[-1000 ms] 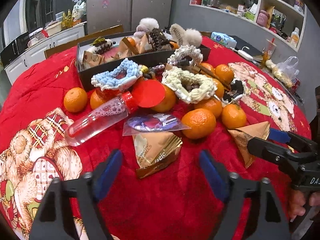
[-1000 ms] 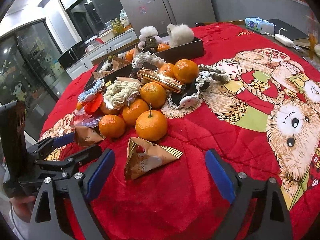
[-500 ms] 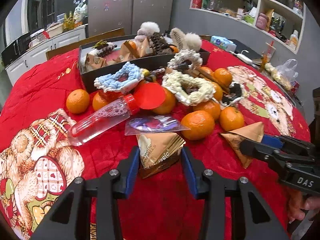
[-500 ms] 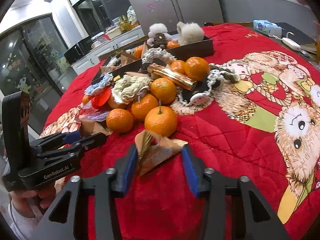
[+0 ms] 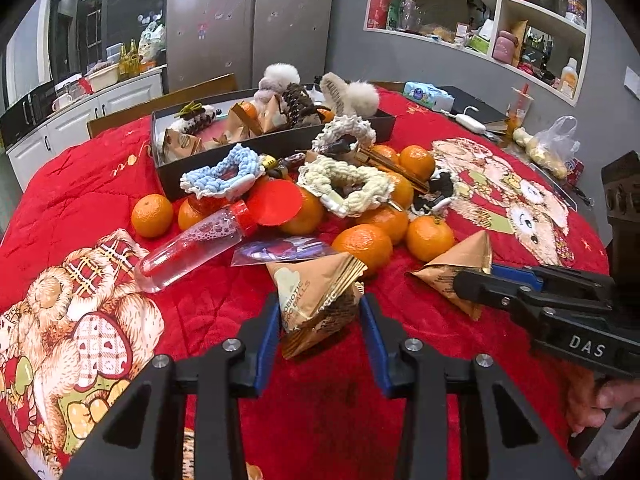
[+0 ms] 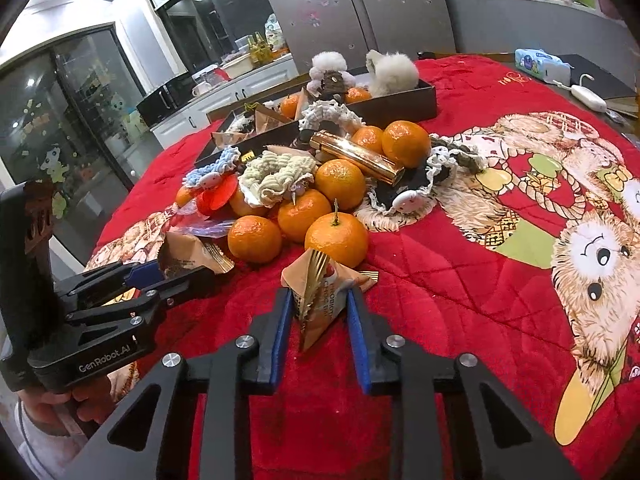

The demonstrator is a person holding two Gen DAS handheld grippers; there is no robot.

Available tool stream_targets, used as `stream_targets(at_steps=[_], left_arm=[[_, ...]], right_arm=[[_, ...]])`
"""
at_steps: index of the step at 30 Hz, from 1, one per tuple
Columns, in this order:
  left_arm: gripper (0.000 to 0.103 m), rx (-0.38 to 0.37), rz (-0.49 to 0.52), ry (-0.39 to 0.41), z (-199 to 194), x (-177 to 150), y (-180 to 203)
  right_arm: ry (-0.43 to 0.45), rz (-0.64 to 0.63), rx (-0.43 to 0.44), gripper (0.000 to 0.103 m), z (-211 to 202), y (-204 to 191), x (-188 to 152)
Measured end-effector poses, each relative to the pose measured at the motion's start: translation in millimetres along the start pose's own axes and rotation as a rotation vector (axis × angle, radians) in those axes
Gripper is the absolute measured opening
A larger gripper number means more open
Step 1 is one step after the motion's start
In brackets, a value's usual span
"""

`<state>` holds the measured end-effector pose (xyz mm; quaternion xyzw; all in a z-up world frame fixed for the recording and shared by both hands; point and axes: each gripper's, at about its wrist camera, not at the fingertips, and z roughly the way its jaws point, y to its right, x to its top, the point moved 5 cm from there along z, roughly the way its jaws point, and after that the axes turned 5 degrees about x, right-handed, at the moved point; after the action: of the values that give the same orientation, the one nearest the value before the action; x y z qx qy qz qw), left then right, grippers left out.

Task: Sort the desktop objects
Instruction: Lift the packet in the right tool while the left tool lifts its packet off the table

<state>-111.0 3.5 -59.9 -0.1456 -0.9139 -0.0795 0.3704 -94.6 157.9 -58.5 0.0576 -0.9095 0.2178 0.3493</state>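
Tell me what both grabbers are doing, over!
Left hand-held gripper closing on a snack packet. Right hand-held gripper closing on another packet. Oranges just behind, box beyond.

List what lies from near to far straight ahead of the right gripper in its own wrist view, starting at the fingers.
right gripper, jaws closing on the gold snack packet → stemmed orange → gold tube → white crocheted ring → black box → fluffy white toy.

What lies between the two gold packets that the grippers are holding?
Only bare red blanket, seen in the left wrist view, between the left packet and right packet.
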Motion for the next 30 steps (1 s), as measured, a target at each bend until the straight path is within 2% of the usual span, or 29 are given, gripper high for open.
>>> stream_targets(at_steps=[8, 18, 30], left_arm=[[0.039, -0.025, -0.005, 0.041, -17.6, 0.5, 4.9], [0.039, -0.017, -0.003, 0.092, -43.0, 3.8, 5.5], [0.039, 0.034, -0.121, 0.161, -75.9, 4.2, -31.9]], right_arm=[[0.027, -0.027, 0.008, 0.019, -8.4, -6.3, 2.0], [0.05, -0.065, 0.024, 0.018, -19.2, -21.5, 5.5], [0.073, -0.156, 0.062, 0.018, -26.7, -59.0, 24.0]])
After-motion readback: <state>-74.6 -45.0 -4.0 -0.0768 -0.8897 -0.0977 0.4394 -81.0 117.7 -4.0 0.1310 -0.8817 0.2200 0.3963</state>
